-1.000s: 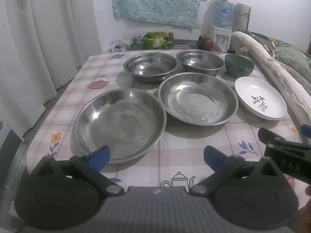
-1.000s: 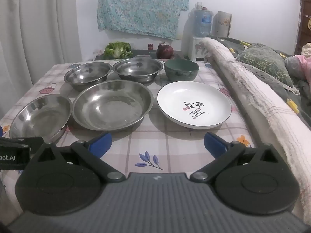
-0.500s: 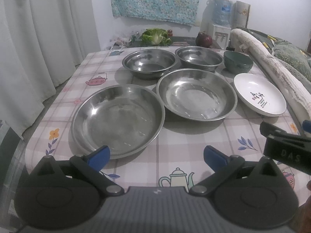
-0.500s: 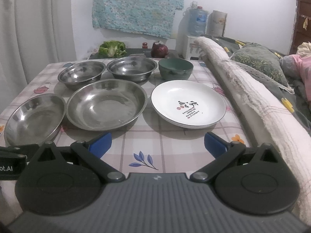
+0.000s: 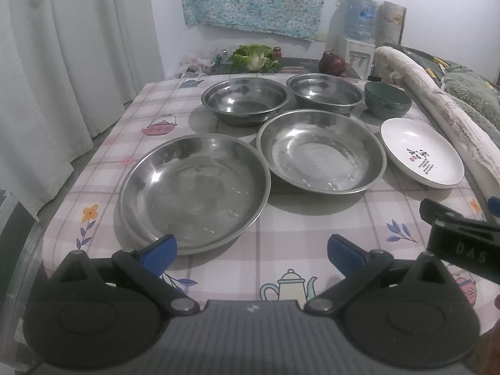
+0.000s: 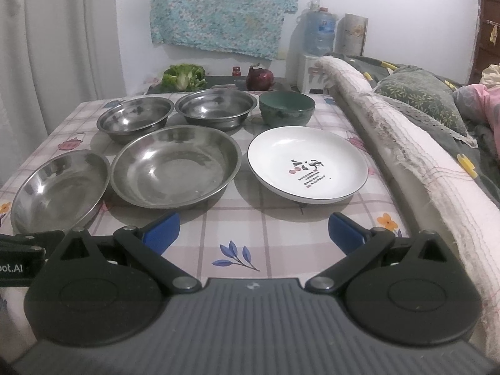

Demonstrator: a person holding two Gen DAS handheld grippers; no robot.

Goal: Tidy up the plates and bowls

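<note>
Two wide steel plates lie side by side on the checked tablecloth (image 5: 281, 240): the left steel plate (image 5: 193, 193) (image 6: 59, 190) and the right steel plate (image 5: 322, 151) (image 6: 176, 165). Behind them stand two steel bowls, one on the left (image 5: 243, 100) (image 6: 135, 118) and one on the right (image 5: 325, 92) (image 6: 215, 107). A green bowl (image 5: 387, 98) (image 6: 286, 107) sits at the back right, a white plate (image 5: 422, 164) (image 6: 307, 164) with red and black print before it. My left gripper (image 5: 251, 251) is open near the left plate's front rim. My right gripper (image 6: 253, 231) is open, short of the white plate.
A rolled pale cloth (image 6: 390, 143) runs along the table's right edge, bedding beyond it. White curtains (image 5: 62, 62) hang on the left. Lettuce (image 5: 254, 57), a red onion (image 5: 332, 62) and a water dispenser (image 5: 359, 31) stand behind the table.
Both grippers have drawn back and lifted slightly, so the dishes sit a little farther off in view. Nothing on the table has moved, and both stay open.
</note>
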